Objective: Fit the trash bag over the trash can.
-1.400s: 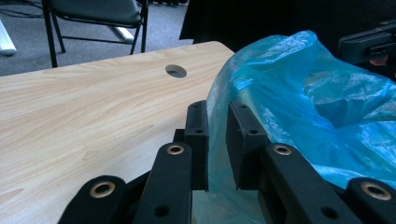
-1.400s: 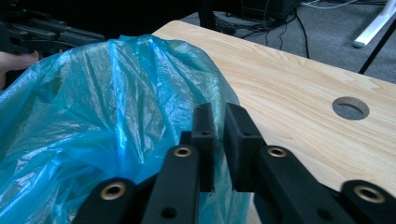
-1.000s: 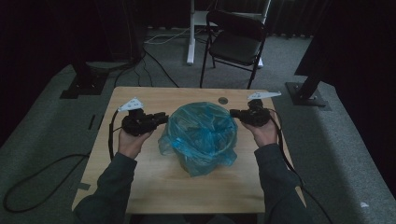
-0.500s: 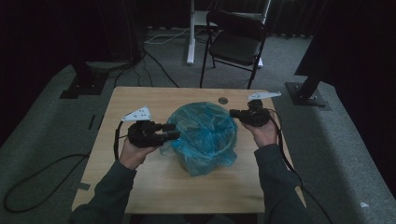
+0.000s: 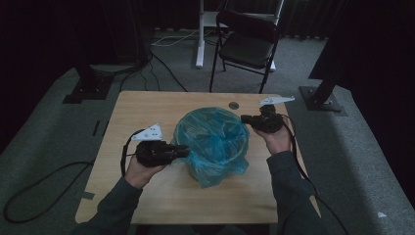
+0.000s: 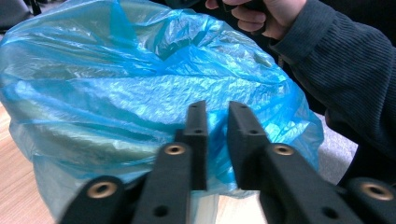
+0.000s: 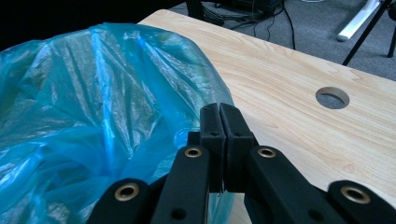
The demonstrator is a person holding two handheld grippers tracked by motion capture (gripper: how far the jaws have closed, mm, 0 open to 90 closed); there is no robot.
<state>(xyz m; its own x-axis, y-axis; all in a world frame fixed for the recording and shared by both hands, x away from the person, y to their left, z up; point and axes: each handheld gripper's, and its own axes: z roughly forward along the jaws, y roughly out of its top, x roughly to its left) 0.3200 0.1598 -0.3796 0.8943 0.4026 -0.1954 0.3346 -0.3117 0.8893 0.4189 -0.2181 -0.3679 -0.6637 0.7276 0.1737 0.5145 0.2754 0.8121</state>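
L gripper (image 6: 215, 140) closing narrow on bag (image 5: 213, 142) | R gripper (image 7: 219, 122) pinching rim | ur pull may tear film

One blue plastic bag (image 5: 213, 142) is sitting on one wooden table (image 5: 147, 107); two grippers are flanking it, and one folding chair (image 5: 247, 46) is standing behind.

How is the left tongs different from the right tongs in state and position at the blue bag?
The left tongs have just been closing, with a small gap remaining; the right tongs are fully shut. The left tongs meet the blue bag at its near side, the right tongs at its far rim. Both touch the bag's plastic.
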